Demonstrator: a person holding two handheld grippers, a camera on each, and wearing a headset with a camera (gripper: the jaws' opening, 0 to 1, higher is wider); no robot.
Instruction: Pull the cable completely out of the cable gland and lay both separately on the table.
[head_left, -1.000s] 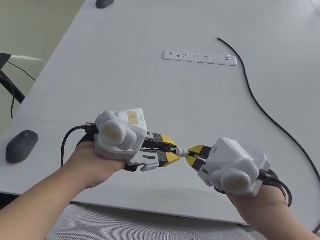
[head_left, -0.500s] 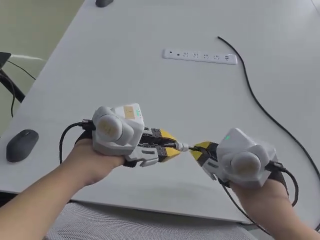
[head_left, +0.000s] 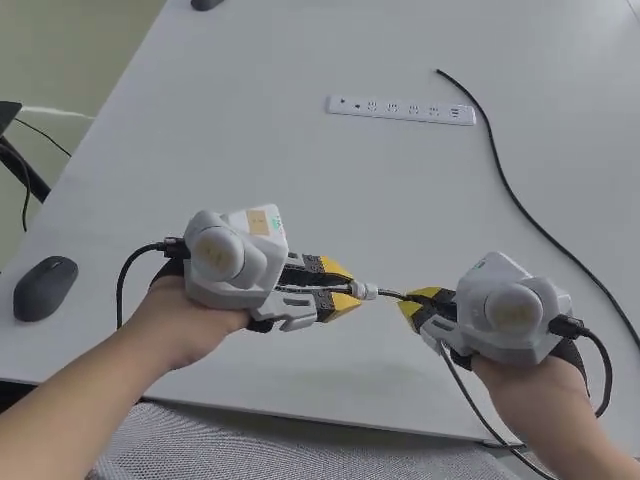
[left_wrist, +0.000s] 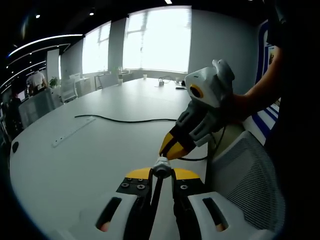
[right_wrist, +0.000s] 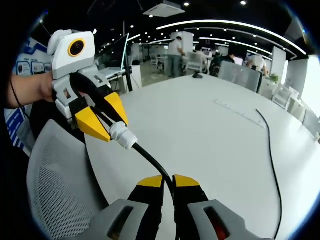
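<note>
Mid-pull, 6 o'clock over white bench (head_left: 250, 150): clamping small white plastic cable gland (head_left: 366, 293) in left gripper (head_left: 346, 296) fingers, thin black cable (head_left: 391, 295) in right gripper (head_left: 413, 304) fingers (both tight). Next, likely: draw cable out toward 3 o'clock.

Cable gland (head_left: 366, 293) over the table (head_left: 250, 150), near edge; power strip (head_left: 400, 110) behind, mouse (head_left: 44, 288) far left

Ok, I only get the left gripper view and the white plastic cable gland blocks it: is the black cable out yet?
Observer: No; in the right gripper view the black cable runs into the white plastic cable gland.
Operator: Is anything gripping it?
Observer: Yes, the right gripper's jaws are shut on it.
Operator: Anything on the table behind me?
Observer: A dark oval computer mouse lies near the white table's left edge.
</note>
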